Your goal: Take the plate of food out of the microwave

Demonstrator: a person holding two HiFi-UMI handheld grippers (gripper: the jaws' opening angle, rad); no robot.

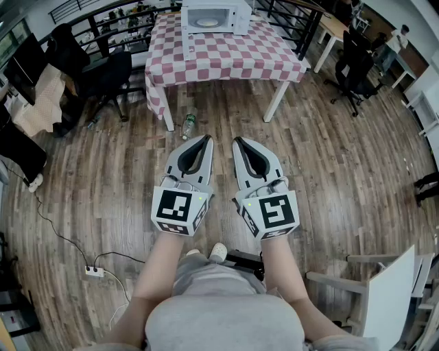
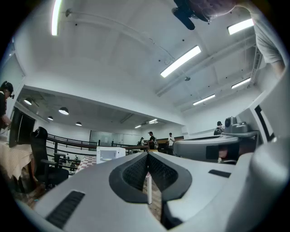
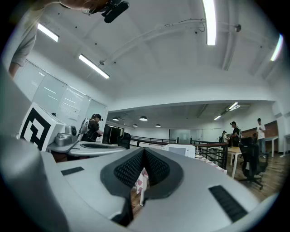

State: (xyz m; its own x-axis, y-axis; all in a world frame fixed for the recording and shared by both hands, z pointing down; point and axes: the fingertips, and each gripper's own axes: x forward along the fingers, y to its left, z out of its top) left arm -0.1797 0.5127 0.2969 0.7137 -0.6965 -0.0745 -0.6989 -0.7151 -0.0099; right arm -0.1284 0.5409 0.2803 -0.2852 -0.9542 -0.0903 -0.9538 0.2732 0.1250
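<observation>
My left gripper [image 1: 204,139] and right gripper [image 1: 238,140] both have their jaws pressed together on nothing, well short of the red-and-white checked desk [image 1: 226,58]. The pale plate of food [image 1: 207,22] sits inside the white microwave [image 1: 236,17] at the desk's far edge. I'd walk up squarely and open the jaws before reaching in.

Two hand-held grippers [image 1: 204,140] [image 1: 240,142], one microwave [image 1: 209,17]

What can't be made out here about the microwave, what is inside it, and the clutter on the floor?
- Microwave, head view: top cut off by the picture's upper edge; too small to tell whether the door is open.
- Plate inside it, head view: only a pale disc; food too small to make out.
- Left gripper view: the microwave's base is hidden behind the left gripper.
- Bottle on the floor, head view: label too small to read.
</observation>
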